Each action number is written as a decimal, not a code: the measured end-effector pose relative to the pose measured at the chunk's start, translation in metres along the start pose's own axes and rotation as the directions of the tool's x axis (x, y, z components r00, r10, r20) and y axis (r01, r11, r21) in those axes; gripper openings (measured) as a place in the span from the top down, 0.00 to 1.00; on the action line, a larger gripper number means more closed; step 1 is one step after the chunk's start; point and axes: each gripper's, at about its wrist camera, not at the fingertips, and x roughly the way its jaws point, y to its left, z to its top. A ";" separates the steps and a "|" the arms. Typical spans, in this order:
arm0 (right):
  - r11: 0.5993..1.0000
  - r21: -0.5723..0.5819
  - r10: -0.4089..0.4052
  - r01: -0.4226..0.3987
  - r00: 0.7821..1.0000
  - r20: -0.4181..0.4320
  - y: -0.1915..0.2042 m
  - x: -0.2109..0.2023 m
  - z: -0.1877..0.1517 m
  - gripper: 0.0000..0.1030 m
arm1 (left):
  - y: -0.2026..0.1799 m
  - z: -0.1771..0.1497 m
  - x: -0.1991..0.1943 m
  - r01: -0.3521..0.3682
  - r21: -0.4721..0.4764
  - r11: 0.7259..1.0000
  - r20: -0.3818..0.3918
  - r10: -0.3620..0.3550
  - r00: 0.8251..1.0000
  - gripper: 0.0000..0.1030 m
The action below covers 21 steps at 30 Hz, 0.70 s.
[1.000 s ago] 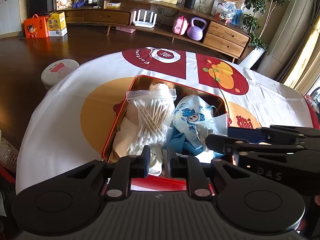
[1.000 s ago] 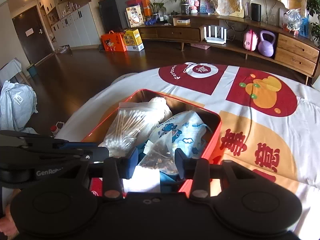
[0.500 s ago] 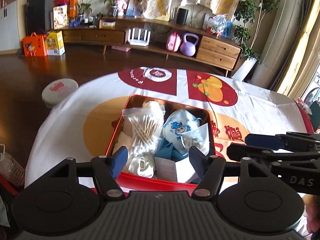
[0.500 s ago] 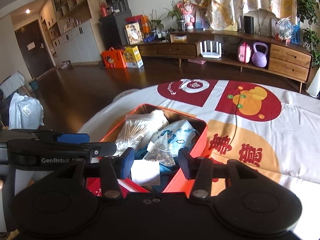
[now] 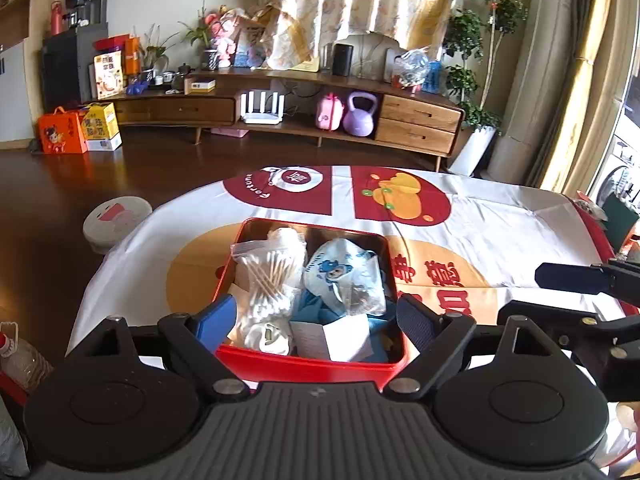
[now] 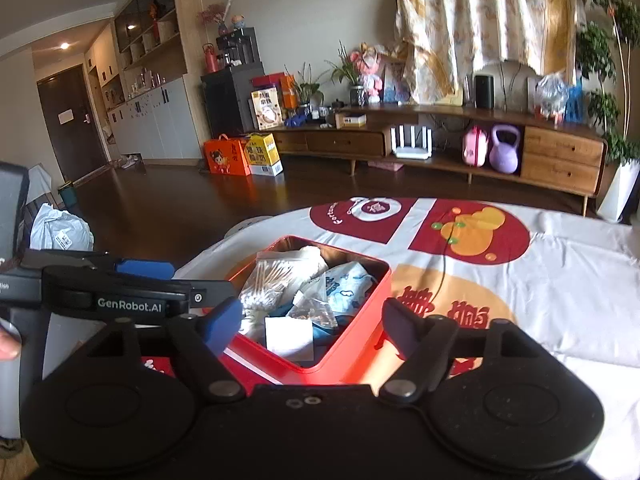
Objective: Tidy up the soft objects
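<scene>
On the cloth-covered table (image 5: 500, 220), the red tin (image 5: 312, 364) sits near your edge with the soft things already piled inside, so the biggest hazard is the tin itself — a careless sweep with either tool could catch its near wall and slide it across the slick cloth or off the side. Your left gripper (image 5: 316, 320) hangs above that near wall with its jaws spread wide and nothing in them; your right gripper (image 6: 310, 326) is likewise released and empty, over the tin's near corner. Next down, the bag of cotton swabs (image 5: 268, 276) rides high on the heap and looks ready to slip out if nudged. The cartoon-print pouch (image 5: 340, 276) beside it is loose too — snag its edge and it may drag the small white card (image 5: 344, 340) out with it.
</scene>
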 end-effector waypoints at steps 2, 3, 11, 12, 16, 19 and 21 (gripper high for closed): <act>1.000 -0.001 -0.012 0.012 1.000 0.025 0.001 -0.008 -0.004 0.12 | -0.002 -0.002 -0.004 0.008 0.001 1.000 0.009 -0.008 1.000 0.10; 1.000 0.007 -0.015 0.014 0.999 0.036 0.001 -0.011 -0.006 0.07 | -0.003 -0.003 -0.005 0.009 0.002 1.000 0.012 -0.009 1.000 0.01; 0.996 0.058 -0.069 0.064 0.994 0.084 -0.002 -0.026 -0.019 0.00 | -0.012 -0.014 -0.017 0.008 0.012 1.000 0.030 -0.008 1.000 0.00; 0.996 0.060 -0.076 0.071 0.993 0.089 -0.002 -0.028 -0.021 0.00 | -0.013 -0.015 -0.020 0.010 0.015 1.000 0.033 -0.010 0.999 0.00; 0.993 0.067 -0.107 0.100 0.988 0.115 -0.001 -0.035 -0.030 0.00 | -0.019 -0.022 -0.031 0.013 0.034 0.999 0.051 -0.014 0.999 0.00; 0.991 0.077 -0.115 0.106 0.986 0.121 -0.002 -0.039 -0.034 0.00 | -0.025 -0.026 -0.041 0.014 0.061 0.998 0.078 -0.018 0.997 0.00; 0.990 0.084 -0.124 0.114 0.984 0.127 -0.003 -0.042 -0.035 0.00 | -0.029 -0.029 -0.047 0.012 0.077 0.997 0.089 -0.019 0.996 0.00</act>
